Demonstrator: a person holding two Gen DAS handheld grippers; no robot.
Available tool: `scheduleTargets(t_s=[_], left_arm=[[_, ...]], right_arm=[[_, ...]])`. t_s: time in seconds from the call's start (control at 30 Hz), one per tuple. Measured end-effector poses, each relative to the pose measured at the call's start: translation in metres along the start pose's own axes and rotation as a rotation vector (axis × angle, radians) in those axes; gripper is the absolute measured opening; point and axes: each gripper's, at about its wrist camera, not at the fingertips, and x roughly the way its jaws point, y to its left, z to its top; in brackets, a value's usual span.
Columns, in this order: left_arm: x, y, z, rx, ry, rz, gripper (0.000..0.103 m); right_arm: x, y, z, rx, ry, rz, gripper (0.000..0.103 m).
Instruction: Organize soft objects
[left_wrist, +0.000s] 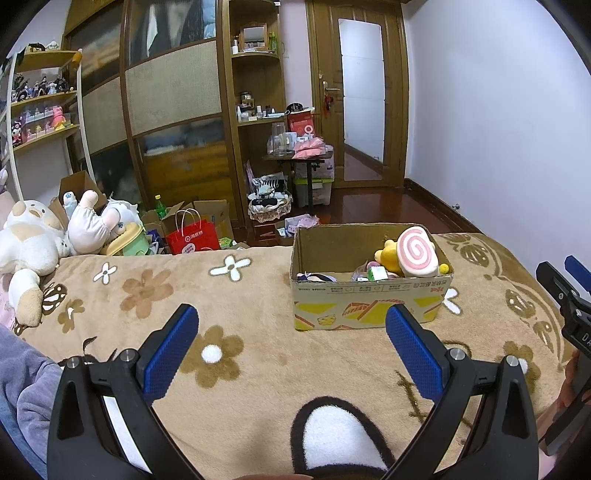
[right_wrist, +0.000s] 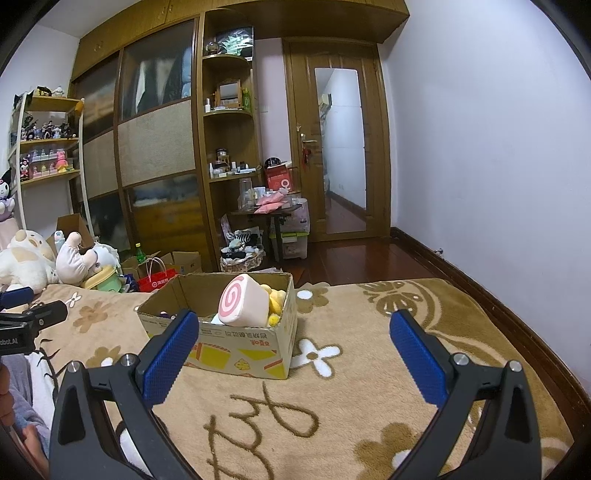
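Observation:
An open cardboard box (left_wrist: 369, 299) (right_wrist: 236, 354) sits on the brown flowered blanket. Inside it lie a pink swirl-roll plush (left_wrist: 417, 254) (right_wrist: 242, 301), a yellow plush (left_wrist: 386, 256) (right_wrist: 277, 299) and several small soft items. My left gripper (left_wrist: 291, 325) hovers open over the blanket, in front of the box and slightly left of it, holding nothing. My right gripper (right_wrist: 293, 330) is open too, empty, with the box just behind its left finger. A pile of plush toys (left_wrist: 55, 232) (right_wrist: 44, 262) lies at the blanket's far left.
Past the bed's edge the floor holds a red paper bag (left_wrist: 192, 238), open cartons and a lace basket (left_wrist: 269, 206). A wardrobe, shelves with figurines and a small table stand behind. A purple sleeve (left_wrist: 26, 384) is at lower left. The right gripper's body (left_wrist: 565, 295) shows at the left view's right edge.

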Motion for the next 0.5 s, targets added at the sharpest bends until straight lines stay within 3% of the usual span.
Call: scheduleTargets(t_s=[0.5], left_arm=[[0.0026,-0.0043,-0.0029,-0.005,0.006,-0.004,0.1]], right_arm=[[-0.0001,-0.0031,-0.0025,-0.001,-0.003,-0.006,0.103]])
